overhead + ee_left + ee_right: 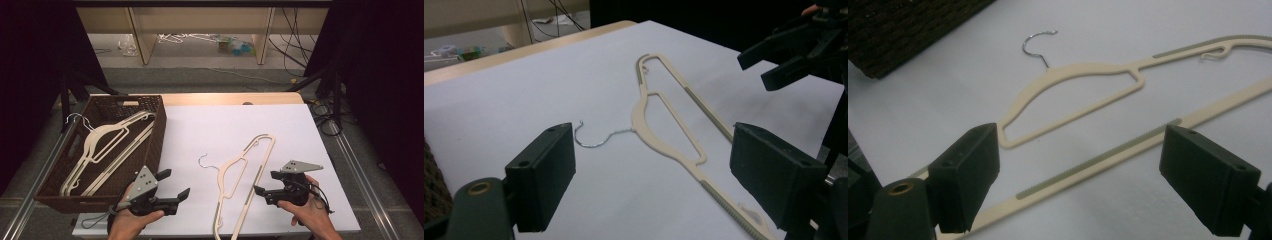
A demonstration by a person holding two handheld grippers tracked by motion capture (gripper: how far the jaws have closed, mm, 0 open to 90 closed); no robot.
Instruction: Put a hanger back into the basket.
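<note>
High view: hanger (243, 175) between tools.

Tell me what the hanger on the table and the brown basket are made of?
The cream flat hanger looks like matte plastic, judging by its even colour and moulded shape. Grey ribbed strips, maybe rubber, run along its arm and bar. Its thin hook shines silvery, so probably metal wire. The dark brown rectangular basket looks woven, wicker or rattan-like, from its rough plaited walls.

cream hanger (243, 172) flat on white table, hook pointing toward basket.
</note>
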